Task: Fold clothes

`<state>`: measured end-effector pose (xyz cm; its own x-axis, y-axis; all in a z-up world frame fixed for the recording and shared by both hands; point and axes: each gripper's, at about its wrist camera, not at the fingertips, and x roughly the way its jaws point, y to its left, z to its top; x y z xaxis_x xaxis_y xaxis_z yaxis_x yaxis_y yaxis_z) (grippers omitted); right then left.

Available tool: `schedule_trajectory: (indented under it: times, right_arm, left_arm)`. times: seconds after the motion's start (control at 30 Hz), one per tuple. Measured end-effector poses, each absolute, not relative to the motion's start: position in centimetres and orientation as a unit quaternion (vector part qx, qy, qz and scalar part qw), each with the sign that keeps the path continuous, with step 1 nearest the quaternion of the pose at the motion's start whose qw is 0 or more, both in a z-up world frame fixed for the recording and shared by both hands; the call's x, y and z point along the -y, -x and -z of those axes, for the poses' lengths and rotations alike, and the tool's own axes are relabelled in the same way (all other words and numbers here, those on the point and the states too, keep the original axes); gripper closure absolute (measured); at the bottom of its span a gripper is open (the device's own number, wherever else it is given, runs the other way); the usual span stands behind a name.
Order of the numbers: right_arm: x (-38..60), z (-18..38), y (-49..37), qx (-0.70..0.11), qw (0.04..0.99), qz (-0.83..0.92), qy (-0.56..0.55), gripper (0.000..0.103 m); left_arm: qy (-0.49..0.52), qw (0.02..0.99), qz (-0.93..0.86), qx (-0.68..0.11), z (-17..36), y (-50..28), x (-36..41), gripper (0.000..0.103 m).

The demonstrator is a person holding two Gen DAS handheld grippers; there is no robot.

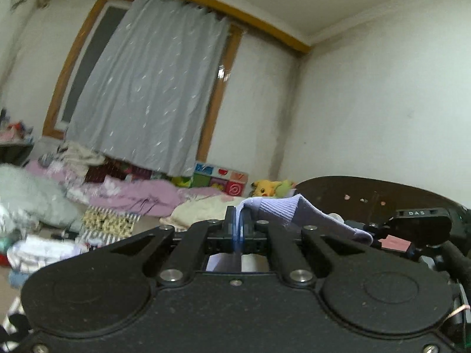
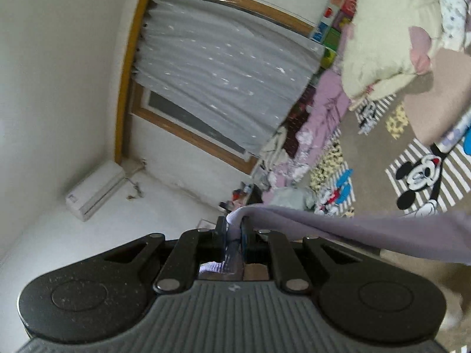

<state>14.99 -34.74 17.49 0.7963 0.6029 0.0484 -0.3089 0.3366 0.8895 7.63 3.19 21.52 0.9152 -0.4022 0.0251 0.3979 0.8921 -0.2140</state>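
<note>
While both of my cameras look level across the bedroom, the biggest thing in them is the pale grey curtain [image 1: 147, 88] hanging over the wood-framed window [image 1: 88, 58], with a white air conditioner [image 2: 94, 188] on the wall beside it in the tilted right wrist view. Below the curtain lies a rumpled lilac blanket [image 1: 132, 197], a cream quilt [image 2: 382, 44] beside it, and a striped sheet printed with Mickey Mouse [image 2: 421, 173] spread over the bed. A dark wooden headboard [image 1: 368, 194] rises at the right of the left wrist view, and a yellow Pikachu plush [image 1: 263, 189] sits against the wall next to a colourful picture box [image 1: 220, 178]. My left gripper [image 1: 238, 223] is clenched on the ribbed edge of a lavender garment [image 1: 282, 211], which drapes away to the right toward the black body of my other tool [image 1: 424, 226]. My right gripper [image 2: 234, 232] is clamped on another edge of that same lavender cloth, which stretches off to the right, held up off the bed between the two tools.
</note>
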Motion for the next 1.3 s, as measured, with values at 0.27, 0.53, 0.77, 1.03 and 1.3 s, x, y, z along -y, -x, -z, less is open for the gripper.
schedule_trajectory:
  times: [0.27, 0.53, 0.77, 1.03, 1.3]
  right_arm:
    - [35.1, -19.1, -13.0, -0.151, 0.810, -0.281, -0.493, 0.092]
    - [33.9, -19.2, -14.2, -0.167, 0.819, -0.288, -0.468, 0.092]
    - [31.0, -15.6, -21.1, -0.194, 0.844, -0.249, -0.433, 0.092]
    - [28.9, -18.8, -23.8, -0.025, 0.881, -0.302, -0.364, 0.092]
    - [28.7, -8.9, -21.3, -0.129, 0.917, -0.268, -0.266, 0.092]
  left_arm:
    - [0.041, 0.974, 0.223, 0.008, -23.1, -5.1, -3.8, 0.103]
    - [0.025, 0.977, 0.211, -0.021, -21.3, -8.5, -5.3, 0.103]
    - [0.019, 0.984, 0.149, -0.091, -16.9, -18.8, -5.7, 0.103]
    - [-0.003, 0.988, 0.156, 0.019, -20.1, -18.5, -6.1, 0.103]
    - [-0.083, 0.964, 0.182, -0.173, -4.2, -17.2, -4.5, 0.103]
